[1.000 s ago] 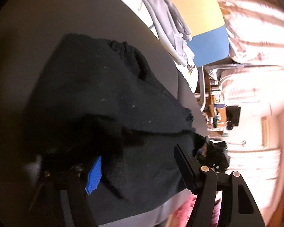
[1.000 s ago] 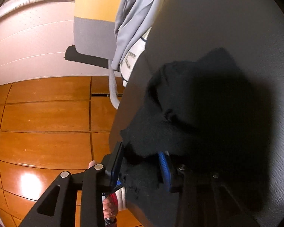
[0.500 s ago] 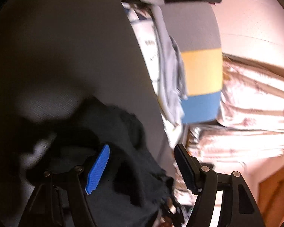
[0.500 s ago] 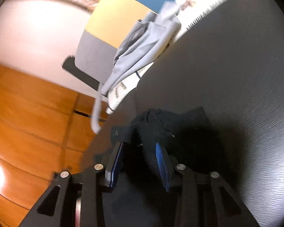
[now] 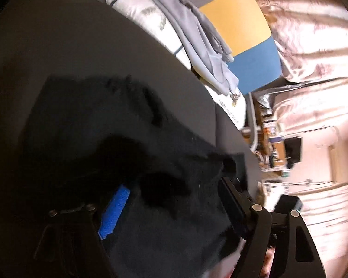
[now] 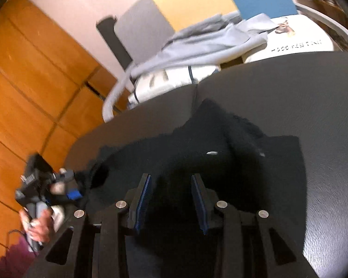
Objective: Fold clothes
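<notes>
Holding position over a black knitted garment: left gripper, black two-finger frame with ribbed blue pad; jaws wide, just been opening further, dark cloth lying between them, pads not seen pressing on it
Straddling a raised fold of the same black garment: right gripper, black frame with blue-lined pads; jaws about half apart, cloth bunched in the gap; grip on cloth cannot be told from the dark, blurred view
Garment location: crumpled on a dark grey round table, near its edge, one ragged hem reaching toward the rim; also on the dark tabletop in the left wrist view, spread from centre to lower edge
Left hand: seen in the right wrist view at the table's edge, wrapped round the handle of the other gripper
Beyond the table: chair back in grey, yellow and blue panels, light grey garment draped over a white printed cushion
Further out: orange wooden panelling; pale shiny curtain
</notes>
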The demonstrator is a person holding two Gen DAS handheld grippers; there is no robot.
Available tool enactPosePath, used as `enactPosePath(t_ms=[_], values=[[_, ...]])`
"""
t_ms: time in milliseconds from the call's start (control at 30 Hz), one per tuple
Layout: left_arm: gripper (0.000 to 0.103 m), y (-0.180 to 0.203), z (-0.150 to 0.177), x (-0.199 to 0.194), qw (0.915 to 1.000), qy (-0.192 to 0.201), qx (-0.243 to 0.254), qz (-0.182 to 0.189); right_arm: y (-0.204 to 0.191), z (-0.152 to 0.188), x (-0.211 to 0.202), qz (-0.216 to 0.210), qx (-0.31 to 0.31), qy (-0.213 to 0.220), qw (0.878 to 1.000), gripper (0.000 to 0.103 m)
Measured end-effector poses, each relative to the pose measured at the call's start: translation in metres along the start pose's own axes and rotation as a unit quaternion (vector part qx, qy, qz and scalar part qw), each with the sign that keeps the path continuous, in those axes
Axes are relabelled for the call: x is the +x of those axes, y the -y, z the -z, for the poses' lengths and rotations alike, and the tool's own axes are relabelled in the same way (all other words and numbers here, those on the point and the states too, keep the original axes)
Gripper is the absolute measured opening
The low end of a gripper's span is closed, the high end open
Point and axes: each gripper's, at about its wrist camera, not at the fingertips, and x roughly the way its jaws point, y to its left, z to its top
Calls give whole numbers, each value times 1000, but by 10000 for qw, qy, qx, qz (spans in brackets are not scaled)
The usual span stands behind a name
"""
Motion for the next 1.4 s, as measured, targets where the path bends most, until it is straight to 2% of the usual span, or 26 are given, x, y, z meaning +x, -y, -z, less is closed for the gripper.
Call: enactPosePath(t_ms=[67,133,233,300,400,467,567,600,633,667,733,800,867,933,1000,1033,1067,1133,1200,1300,1400], values=[[78,-1,-16,-4,9975,605,25,-371,5,5,3,292,-143,21,9995,34],[78,-8,-28,-10,9908,1084,-78,-803,10,10,0,385,-169,216,9989,34],[78,-24,-29,-30,9728,1679,-118,-1594,12,14,-14,802,-190,629,9946,34],[78,-31,-17,-42,9635,1884,56,-1901,10,16,-25,1143,-340,834,9894,35],[78,-24,9,-43,9617,1908,528,-1897,0,17,-32,1388,-893,935,9818,35],[78,-18,28,-43,9587,1873,985,-1900,-11,13,-25,1605,-1403,803,9737,35],[79,-3,41,-28,9636,1309,1621,-1676,-18,6,-9,1637,-1732,434,9702,30],[79,5,39,-16,9636,1160,1721,-1687,-18,4,0,1778,-1786,321,9672,29],[79,8,35,-10,9619,1111,1737,-1797,-16,1,7,1855,-1822,228,9653,28],[79,11,32,-4,9600,1063,1752,-1906,-12,-1,14,1858,-1824,129,9654,22],[79,13,24,5,9578,1040,1669,-2095,-7,-6,15,1842,-1701,162,9679,13],[79,-2,13,-3,9607,1343,1152,-2138,-2,-10,14,1825,-1566,218,9704,4],[79,-19,11,-11,9587,1583,812,-2220,4,-12,10,1867,-1463,265,9711,0],[79,-31,17,-17,9532,1743,883,-2308,11,-13,5,1915,-1363,311,9715,0],[81,-34,28,-21,9417,1952,1049,-2532,19,-19,-13,1909,-1119,671,9729,0],[86,-37,31,-23,9381,2027,1073,-2597,24,-21,-25,1898,-953,893,9731,0],[89,-41,34,-25,9378,2085,1046,-2570,29,-23,-36,1885,-782,1116,9726,2],[92,-52,36,-26,9460,2100,798,-2337,29,-23,-52,1441,-708,1295,9785,4],[94,-55,38,-27,9498,2133,697,-2182,13,-22,-43,1122,-1087,851,9841,22],[94,-53,42,-28,9491,2178,706,-2163,-19,-10,-18,1490,-2124,302,9653,22],[94,-48,43,-25,9475,2196,728,-2209,-29,-6,5,1907,-2463,50,9502,22]])
